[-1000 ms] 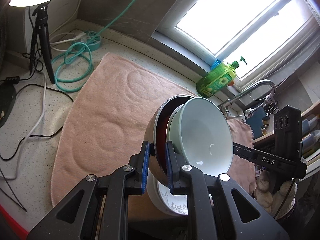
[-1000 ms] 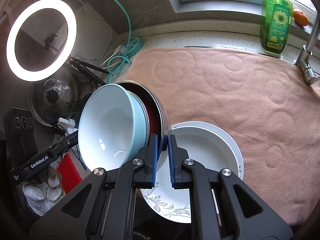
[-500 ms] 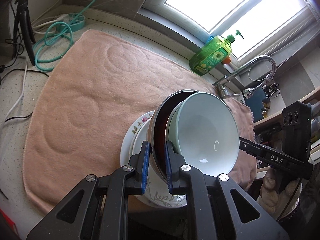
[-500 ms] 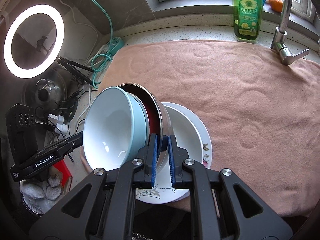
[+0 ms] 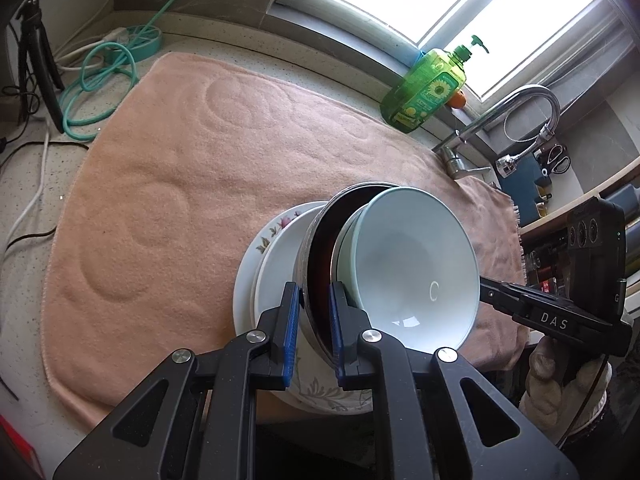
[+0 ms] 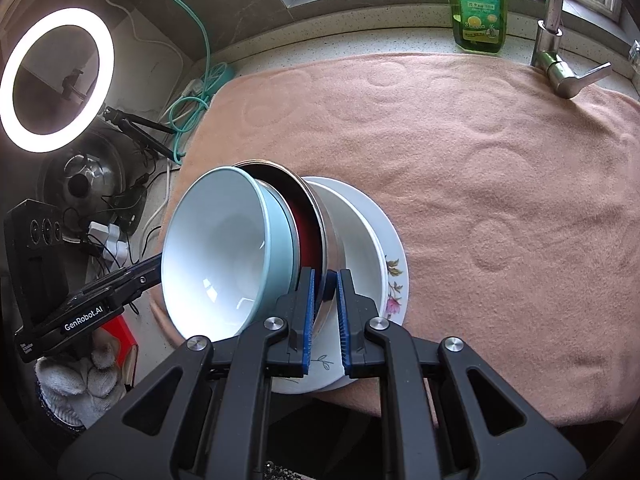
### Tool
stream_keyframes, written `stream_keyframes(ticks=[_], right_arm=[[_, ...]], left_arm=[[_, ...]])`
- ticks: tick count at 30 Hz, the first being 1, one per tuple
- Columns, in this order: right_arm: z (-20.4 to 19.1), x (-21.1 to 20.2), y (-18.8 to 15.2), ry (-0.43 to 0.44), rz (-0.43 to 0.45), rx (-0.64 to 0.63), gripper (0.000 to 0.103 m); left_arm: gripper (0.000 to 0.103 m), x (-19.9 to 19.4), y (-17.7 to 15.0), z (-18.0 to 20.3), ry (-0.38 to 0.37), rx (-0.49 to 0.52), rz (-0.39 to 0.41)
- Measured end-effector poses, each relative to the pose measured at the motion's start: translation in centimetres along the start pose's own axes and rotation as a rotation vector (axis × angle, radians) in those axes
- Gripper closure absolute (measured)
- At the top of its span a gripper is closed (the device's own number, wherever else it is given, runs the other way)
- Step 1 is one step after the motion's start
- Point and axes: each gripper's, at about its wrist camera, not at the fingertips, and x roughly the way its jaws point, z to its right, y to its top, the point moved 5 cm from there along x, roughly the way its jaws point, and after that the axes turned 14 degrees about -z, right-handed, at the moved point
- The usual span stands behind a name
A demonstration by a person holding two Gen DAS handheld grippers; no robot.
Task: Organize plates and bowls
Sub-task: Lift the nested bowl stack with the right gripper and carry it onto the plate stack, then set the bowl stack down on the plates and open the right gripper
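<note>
Two grippers, one stack: our left gripper [image 5: 314,328] and right gripper [image 6: 324,318] each have jaws pinched tight on opposite sides of the steel bowl's [image 5: 316,264] thin rim. Its inside is dark red, w/ a pale blue bowl [image 5: 416,272] nested in it, both tipped steeply on edge. They hang just over a deep white bowl [image 6: 356,236] sitting on a floral plate [image 6: 394,276], at the near edge of the pink towel [image 5: 192,184] on the worktop [image 5: 24,240]. We can't tell if the stack touches yet. Handling, as we judge it: steel is stiff and slick, the ceramic is heavy, brittle and only loosely seated, so it could slide out. Rim pinches on both sides look right; level the pair before letting go.
</note>
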Motion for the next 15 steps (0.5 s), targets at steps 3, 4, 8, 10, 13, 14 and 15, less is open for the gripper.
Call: stream_keyframes(ticks=[3,4,8,10,13,14,15], right_arm=[[0.27,0.26,-0.21,0.004,-0.010,0.006,0.092],[0.37,0.32,-0.26,0.006,-0.009,0.009,0.092],[0.43,0.35,-0.29,0.006,-0.008,0.007,0.092],[0.50,0.32,-0.32,0.003,-0.005,0.004,0.092],[0.45,0.29,-0.34,0.000,-0.003,0.001,0.092],[0.39,0.27,-0.35,-0.003,-0.002,-0.001,0.092],[0.31,0.23,-0.33,-0.007,-0.001,-0.004,0.092]], left_arm=[[0.091,-0.05,-0.04,0.32,0.017,0.020,0.004],[0.091,-0.08,-0.05,0.38,0.018,0.023,0.006],[0.091,-0.05,-0.02,0.35,0.023,0.028,0.002],[0.091,-0.05,-0.05,0.35,0.024,0.030,0.000],[0.091,-0.04,-0.07,0.43,0.031,0.035,0.002],[0.091,-0.03,-0.13,0.48,0.032,0.036,0.003],[0.091,-0.04,-0.16,0.47,0.033,0.035,0.003]])
